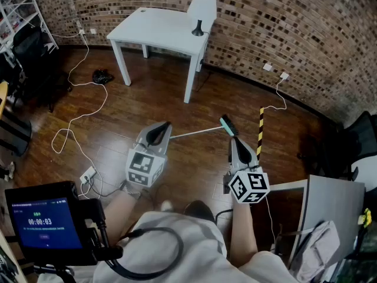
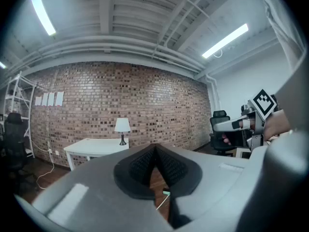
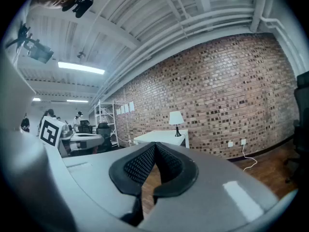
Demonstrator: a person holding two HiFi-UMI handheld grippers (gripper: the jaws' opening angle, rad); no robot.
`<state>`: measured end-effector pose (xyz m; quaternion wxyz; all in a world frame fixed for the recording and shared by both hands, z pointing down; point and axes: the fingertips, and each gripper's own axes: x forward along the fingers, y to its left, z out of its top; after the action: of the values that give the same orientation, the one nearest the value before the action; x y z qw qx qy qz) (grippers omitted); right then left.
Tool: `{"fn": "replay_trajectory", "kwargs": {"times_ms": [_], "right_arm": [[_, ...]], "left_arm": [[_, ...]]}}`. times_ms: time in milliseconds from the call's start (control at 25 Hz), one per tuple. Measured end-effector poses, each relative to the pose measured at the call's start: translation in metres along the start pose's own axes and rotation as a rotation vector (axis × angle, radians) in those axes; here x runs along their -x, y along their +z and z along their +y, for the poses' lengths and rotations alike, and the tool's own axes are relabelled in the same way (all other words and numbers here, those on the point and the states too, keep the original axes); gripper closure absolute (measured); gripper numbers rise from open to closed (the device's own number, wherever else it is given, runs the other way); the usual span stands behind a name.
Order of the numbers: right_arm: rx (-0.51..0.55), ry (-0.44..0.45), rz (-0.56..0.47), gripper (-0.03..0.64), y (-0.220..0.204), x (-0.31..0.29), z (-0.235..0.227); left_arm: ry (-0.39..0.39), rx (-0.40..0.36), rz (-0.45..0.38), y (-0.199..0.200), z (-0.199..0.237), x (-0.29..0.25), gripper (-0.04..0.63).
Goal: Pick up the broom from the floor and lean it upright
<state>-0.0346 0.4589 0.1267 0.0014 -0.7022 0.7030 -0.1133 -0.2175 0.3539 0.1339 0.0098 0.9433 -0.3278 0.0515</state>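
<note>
The broom [image 1: 197, 132] lies flat on the wooden floor, with its thin pale handle running left to right and its teal head [image 1: 228, 124] at the right end. My left gripper [image 1: 166, 125] hovers over the handle's left end with its jaws shut and nothing in them. In the left gripper view [image 2: 155, 148] the pads meet, and the broom's teal head [image 2: 166, 193] shows below through the gap. My right gripper [image 1: 234, 139] hangs just in front of the broom head, shut and empty. In the right gripper view [image 3: 154, 145] only floor shows past it.
A white table [image 1: 159, 31] with a white lamp [image 1: 201, 10] stands against the brick wall. White cables [image 1: 76, 118] and a power strip [image 1: 88, 175] lie on the floor at left. A black-and-yellow striped pole [image 1: 260, 131] is right of the broom head. A grey desk [image 1: 330, 211] stands at right.
</note>
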Motion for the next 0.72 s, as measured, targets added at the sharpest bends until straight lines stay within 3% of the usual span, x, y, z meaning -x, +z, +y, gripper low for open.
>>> {"fn": "replay_trajectory", "kwargs": {"times_ms": [400,720], "right_arm": [[0.059,0.077,-0.058,0.603,0.023,-0.079,-0.036],[0.052,0.125,-0.039,0.603,0.027,-0.192,-0.143]], "left_arm": [[0.023,-0.007,0.015,-0.003,0.034,-0.075,0.597],[0.035,-0.033,-0.017,0.002,0.044,-0.209,0.595]]}}
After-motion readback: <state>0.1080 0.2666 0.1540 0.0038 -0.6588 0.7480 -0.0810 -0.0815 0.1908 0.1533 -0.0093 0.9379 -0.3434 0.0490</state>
